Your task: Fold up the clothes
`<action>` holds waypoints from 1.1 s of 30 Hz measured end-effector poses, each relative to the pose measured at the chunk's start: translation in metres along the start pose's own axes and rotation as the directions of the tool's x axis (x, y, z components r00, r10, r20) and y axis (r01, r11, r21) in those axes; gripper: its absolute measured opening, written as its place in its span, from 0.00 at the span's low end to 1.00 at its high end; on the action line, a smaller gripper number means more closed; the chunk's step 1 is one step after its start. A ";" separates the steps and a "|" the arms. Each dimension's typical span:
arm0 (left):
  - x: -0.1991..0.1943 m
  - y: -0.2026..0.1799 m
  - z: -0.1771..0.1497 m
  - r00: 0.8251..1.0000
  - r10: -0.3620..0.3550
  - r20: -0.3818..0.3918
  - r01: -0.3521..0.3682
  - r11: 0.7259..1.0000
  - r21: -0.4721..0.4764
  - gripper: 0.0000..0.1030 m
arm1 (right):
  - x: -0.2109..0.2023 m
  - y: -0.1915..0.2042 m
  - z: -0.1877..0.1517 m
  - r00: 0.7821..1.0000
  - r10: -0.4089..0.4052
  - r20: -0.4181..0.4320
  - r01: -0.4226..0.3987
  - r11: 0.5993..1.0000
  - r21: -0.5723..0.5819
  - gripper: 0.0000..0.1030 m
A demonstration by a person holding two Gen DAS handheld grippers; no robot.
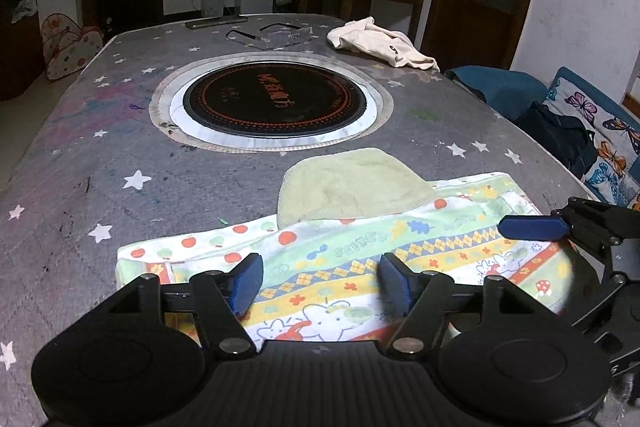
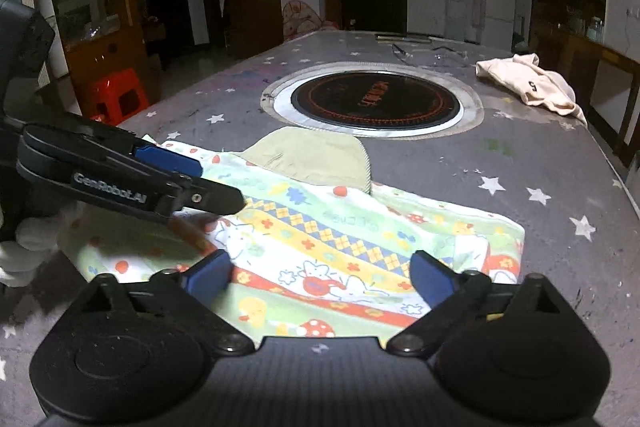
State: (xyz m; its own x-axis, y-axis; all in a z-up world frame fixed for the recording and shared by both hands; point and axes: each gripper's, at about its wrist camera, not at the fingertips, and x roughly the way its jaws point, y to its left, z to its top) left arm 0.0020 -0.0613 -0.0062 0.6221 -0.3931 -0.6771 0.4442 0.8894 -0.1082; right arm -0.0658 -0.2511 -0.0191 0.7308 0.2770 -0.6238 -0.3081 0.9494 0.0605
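At the table's (image 1: 80, 147) near edge the patterned garment (image 1: 360, 247) lies flat; I hold left gripper (image 1: 320, 281) and right gripper (image 2: 320, 273) spread apart above it, probably to pinch its hem.

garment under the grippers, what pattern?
Patterned garment: white with colourful cartoon stripes, plain green hood. Clearest in right wrist view.

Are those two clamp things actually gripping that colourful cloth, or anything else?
No. Both the left tool and the right tool are open above the patterned cloth; nothing is held.
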 end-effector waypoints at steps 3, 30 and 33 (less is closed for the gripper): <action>-0.007 0.002 -0.003 1.000 -0.003 0.006 0.004 1.000 -0.025 0.68 | 0.001 -0.002 -0.001 1.000 0.003 0.002 -0.003 1.000 0.007 1.00; -0.058 -0.028 -0.055 0.997 -0.062 0.052 0.064 0.997 -0.049 0.99 | -0.025 0.014 -0.014 1.000 0.004 -0.007 -0.004 0.999 -0.048 1.00; -0.054 -0.025 -0.059 0.998 -0.047 0.045 0.050 0.997 -0.056 0.99 | -0.024 0.009 -0.017 1.000 0.015 -0.006 -0.015 0.999 -0.038 1.00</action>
State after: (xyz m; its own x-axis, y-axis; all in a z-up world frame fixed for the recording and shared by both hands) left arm -0.0808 -0.0484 -0.0102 0.6292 -0.4448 -0.6374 0.4380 0.8803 -0.1820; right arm -0.0959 -0.2516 -0.0168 0.7224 0.2903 -0.6276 -0.3424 0.9387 0.0401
